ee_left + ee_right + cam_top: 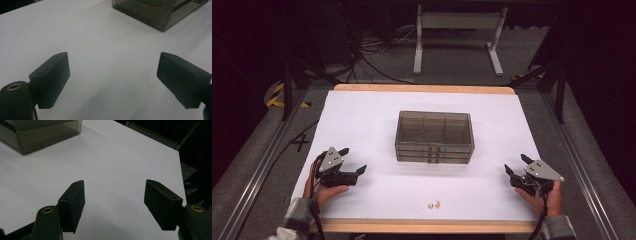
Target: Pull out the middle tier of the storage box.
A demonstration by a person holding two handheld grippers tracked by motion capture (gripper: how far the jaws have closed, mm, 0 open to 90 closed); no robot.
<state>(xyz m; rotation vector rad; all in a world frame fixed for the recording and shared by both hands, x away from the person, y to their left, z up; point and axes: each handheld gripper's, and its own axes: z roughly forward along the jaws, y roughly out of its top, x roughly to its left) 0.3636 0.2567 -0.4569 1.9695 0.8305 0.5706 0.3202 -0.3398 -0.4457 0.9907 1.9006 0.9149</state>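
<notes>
Honestly, with both grippers [352, 160] [517, 164] gaping empty, the right should drop squarely over the beads [434, 204] at 6 o'clock of the box [434, 136].

Dim, soft focus, dark surroundings

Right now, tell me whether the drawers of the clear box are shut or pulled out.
Shut. In the high view the drawer box shows its drawer fronts flush with its front face, none sticking out toward the two small pieces near the table's edge.

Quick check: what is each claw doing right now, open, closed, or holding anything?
Left claw: open, nothing between its jaws.
Right claw: open, nothing between its jaws.
</notes>
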